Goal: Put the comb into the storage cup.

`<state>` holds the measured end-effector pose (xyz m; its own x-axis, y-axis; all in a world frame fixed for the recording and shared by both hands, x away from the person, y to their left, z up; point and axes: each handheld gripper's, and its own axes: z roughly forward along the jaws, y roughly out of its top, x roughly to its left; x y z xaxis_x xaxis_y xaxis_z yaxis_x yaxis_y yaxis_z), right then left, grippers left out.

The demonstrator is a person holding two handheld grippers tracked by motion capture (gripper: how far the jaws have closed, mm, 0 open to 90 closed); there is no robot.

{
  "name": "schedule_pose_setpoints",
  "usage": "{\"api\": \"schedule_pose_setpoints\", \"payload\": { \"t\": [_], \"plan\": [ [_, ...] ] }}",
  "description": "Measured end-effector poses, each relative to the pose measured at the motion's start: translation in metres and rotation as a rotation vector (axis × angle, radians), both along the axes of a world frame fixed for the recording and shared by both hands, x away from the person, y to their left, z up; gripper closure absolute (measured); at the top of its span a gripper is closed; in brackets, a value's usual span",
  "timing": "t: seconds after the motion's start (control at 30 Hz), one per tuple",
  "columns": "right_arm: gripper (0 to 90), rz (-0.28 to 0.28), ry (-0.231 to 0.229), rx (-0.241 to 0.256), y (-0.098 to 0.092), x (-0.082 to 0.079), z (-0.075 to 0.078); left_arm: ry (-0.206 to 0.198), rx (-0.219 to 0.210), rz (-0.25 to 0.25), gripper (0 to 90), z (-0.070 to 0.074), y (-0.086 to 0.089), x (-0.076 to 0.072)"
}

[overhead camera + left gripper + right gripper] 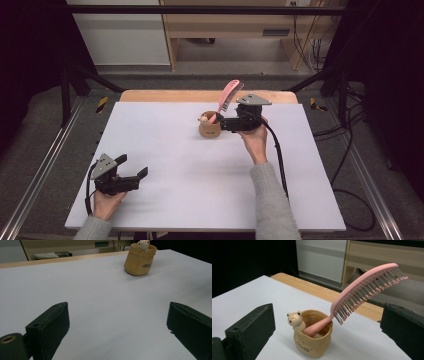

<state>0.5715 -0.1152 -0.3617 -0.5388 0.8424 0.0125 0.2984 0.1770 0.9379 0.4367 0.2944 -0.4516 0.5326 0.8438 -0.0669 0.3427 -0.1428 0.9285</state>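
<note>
Standing toward the far side of the white worktop (pixel 165 165), a tan sack-shaped cup with a small bear figure (pixel 313 340) holding a slanted pink hairbrush (pixel 364 290), handle end hidden inside; right tool (pixel 224 122) open beside it, left tool (pixel 135 174) open, empty, near edge.

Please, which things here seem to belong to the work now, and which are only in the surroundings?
Likely part of the work:
- pink hairbrush, handle down in the cup
- tan bear cup
- right gripper, jaws open beside the cup
- left gripper, jaws open, apart from the cup

Only surroundings:
- white table
- wooden furniture behind
- floor cables
</note>
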Motion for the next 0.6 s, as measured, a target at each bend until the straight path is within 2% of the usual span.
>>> {"api": "schedule_pose_setpoints", "payload": {
  "t": [0.27,0.6],
  "plan": [
    [0.1,0.046,-0.014,0.04,-0.012,-0.014,0.002,-0.002,0.008,-0.001,4.5,0.0,0.0,-0.001],
    [0.1,0.098,-0.038,0.062,-0.026,-0.033,-0.005,-0.005,0.018,0.002,4.4,-0.001,-0.001,0.0]
  ]
}}
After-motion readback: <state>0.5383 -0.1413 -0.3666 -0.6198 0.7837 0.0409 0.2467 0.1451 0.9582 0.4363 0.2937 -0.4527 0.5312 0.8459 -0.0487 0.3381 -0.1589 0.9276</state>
